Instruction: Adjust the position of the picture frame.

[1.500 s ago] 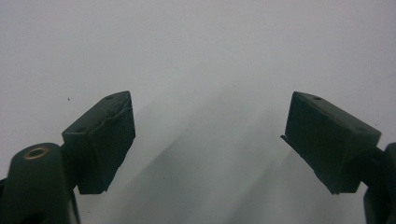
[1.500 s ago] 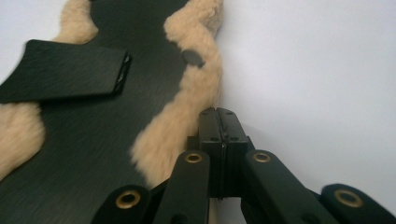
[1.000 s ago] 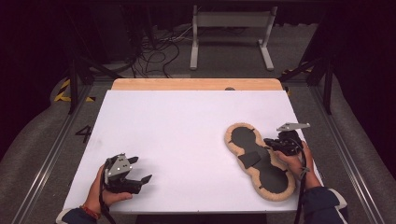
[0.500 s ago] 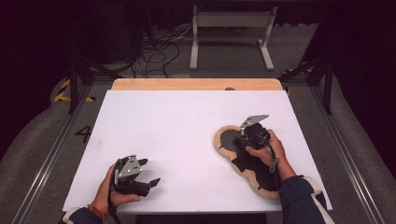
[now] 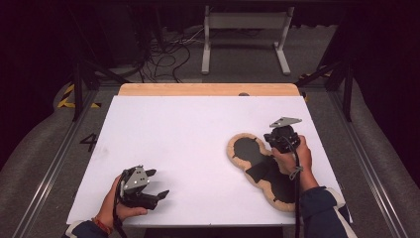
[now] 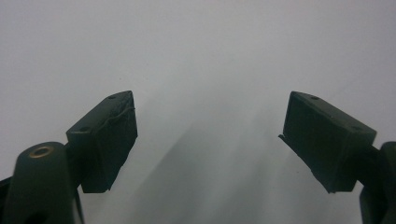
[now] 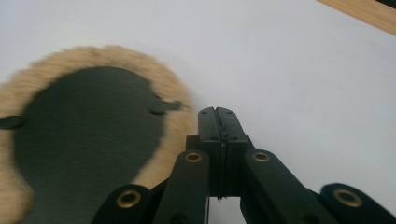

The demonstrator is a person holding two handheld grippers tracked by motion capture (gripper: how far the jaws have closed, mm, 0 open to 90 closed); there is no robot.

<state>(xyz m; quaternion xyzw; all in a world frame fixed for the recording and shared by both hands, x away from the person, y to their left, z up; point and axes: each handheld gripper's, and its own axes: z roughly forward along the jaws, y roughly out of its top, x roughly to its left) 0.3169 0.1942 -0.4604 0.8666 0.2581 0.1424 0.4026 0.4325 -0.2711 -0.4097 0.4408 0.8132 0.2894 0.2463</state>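
Observation:
A flat black pad with a tan fleece rim (image 5: 247, 148), shaped like a figure eight, lies on the white table (image 5: 198, 129) at the right. My right gripper (image 5: 278, 135) hovers over the pad's far right edge, held by a hand that covers its middle. In the right gripper view its jaws (image 7: 217, 112) are pressed together, nothing shows between them, and the fleece rim (image 7: 177, 116) lies just to their left. My left gripper (image 5: 157, 182) rests near the front left corner, open. In the left gripper view its pads (image 6: 107, 130) stand wide apart over bare table.
A wooden strip (image 5: 208, 89) borders the table's far edge. Beyond it are a white stand (image 5: 245, 29) and cables on the floor. Metal rails run along both sides of the table. The table's middle and far left are bare white surface.
My right gripper has moved left and a little farther away. The fleece-rimmed pad has shifted left on the table. My left gripper has stayed where it was.

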